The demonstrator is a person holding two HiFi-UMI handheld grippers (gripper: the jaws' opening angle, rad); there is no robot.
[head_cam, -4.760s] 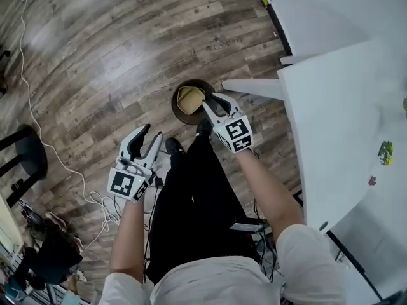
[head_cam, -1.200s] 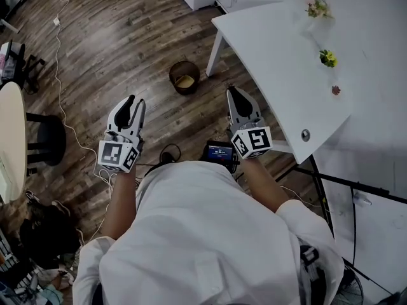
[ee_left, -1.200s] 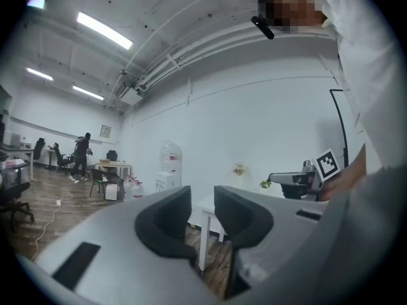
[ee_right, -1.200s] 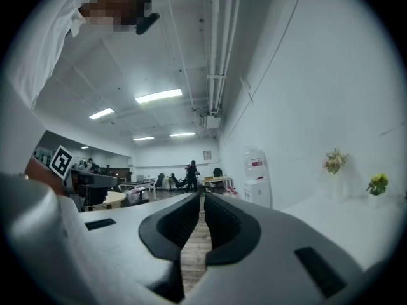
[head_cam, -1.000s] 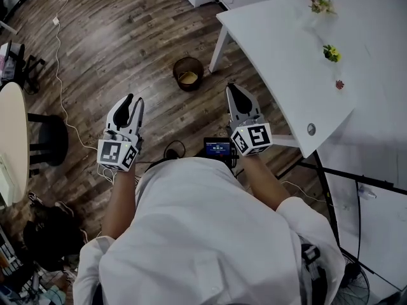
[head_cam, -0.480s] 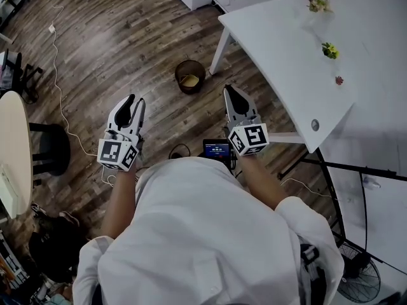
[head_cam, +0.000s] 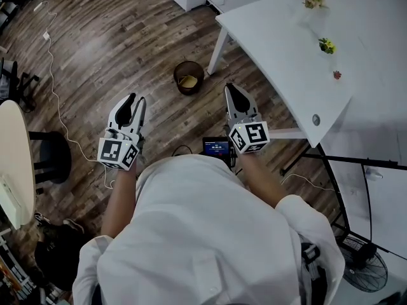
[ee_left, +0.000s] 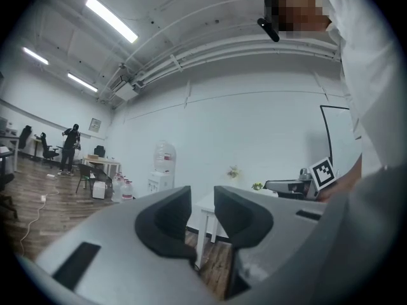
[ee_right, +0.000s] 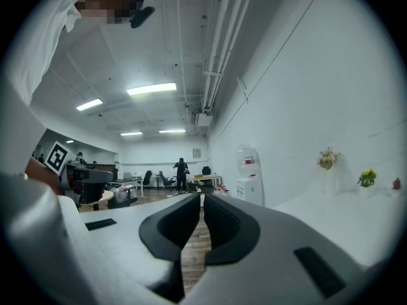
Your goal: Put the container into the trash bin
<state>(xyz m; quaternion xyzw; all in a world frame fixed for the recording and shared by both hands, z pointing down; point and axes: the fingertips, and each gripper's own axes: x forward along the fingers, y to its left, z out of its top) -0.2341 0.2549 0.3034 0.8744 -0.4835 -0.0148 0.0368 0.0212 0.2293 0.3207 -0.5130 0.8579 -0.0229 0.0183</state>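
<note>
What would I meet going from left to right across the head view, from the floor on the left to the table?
black stool → left gripper → trash bin → right gripper → white table

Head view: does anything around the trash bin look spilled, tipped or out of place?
Nothing stands out. The trash bin stands upright on the floor beside the table leg, with the tan container inside it and nothing spilled around it.
</note>
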